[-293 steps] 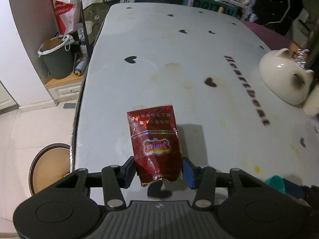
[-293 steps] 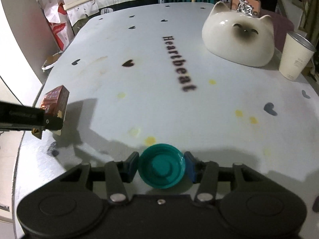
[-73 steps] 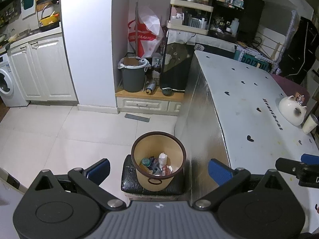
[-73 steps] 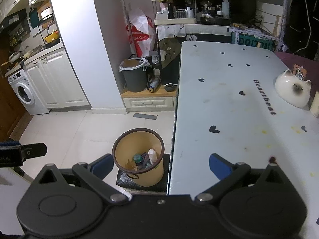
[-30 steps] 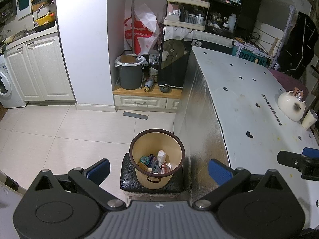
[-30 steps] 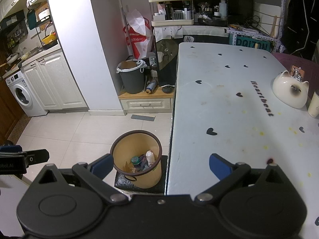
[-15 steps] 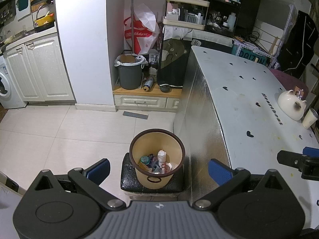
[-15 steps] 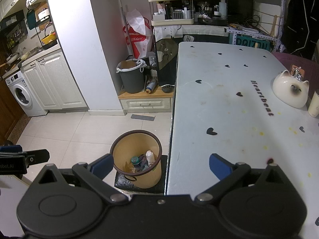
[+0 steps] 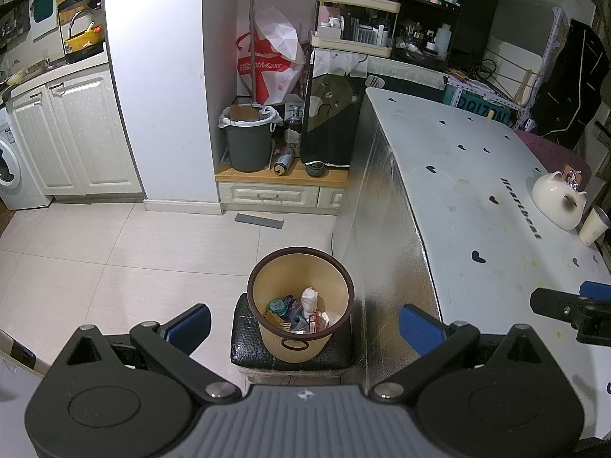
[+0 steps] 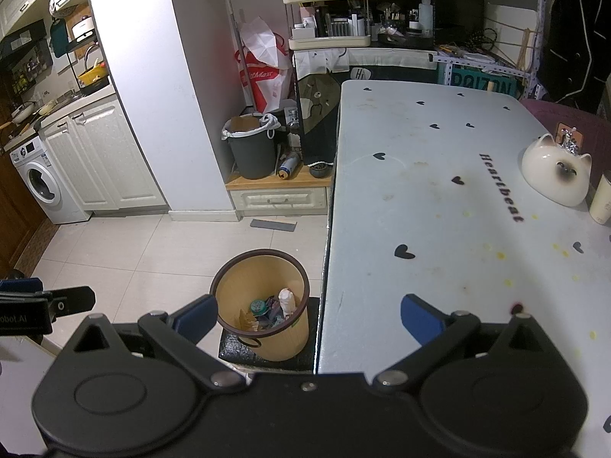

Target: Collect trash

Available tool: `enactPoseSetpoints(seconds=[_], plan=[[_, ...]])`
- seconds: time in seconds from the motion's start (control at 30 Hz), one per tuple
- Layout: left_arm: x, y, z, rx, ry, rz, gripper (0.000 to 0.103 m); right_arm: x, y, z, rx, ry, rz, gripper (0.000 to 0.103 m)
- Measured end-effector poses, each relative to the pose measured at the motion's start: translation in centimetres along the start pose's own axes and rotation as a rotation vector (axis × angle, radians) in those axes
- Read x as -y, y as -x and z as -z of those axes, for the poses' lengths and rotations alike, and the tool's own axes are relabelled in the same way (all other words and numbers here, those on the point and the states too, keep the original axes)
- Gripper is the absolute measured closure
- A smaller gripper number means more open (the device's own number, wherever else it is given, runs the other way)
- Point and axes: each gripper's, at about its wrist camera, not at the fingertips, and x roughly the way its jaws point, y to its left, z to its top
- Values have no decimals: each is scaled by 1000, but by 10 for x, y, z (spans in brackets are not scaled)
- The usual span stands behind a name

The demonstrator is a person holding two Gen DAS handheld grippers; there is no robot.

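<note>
Trash [image 9: 296, 311] sits in the bin [image 9: 263, 267], below and ahead of both empty grippers.

Bin stands on a black stool [image 9: 244, 347] on the floor, just beside the table [image 9: 477, 206] edge. Left gripper [image 9: 303, 322] hangs almost straight over the bin, fingers spread wide, nothing between them; right gripper [image 10: 307, 316] is nearer the table, bin toward its left finger, fingers likewise spread and empty. On the table only a cat bowl [image 10: 553, 179] and cup [image 9: 592, 225] show, so the collecting looks about finished.
</note>
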Motion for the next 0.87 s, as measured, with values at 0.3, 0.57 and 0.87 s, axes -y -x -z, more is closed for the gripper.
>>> enactPoseSetpoints(seconds=[0.3,0.57,0.87], plan=[[0,0,0,0,-1,0,0,0,0,0,0,0,0,0],[0,0,-1,0,-2,0,0,0,0,0,0,0,0,0],[-3,0,0,-1,-3,-2,0,-1,0,0,0,-1,0,0]])
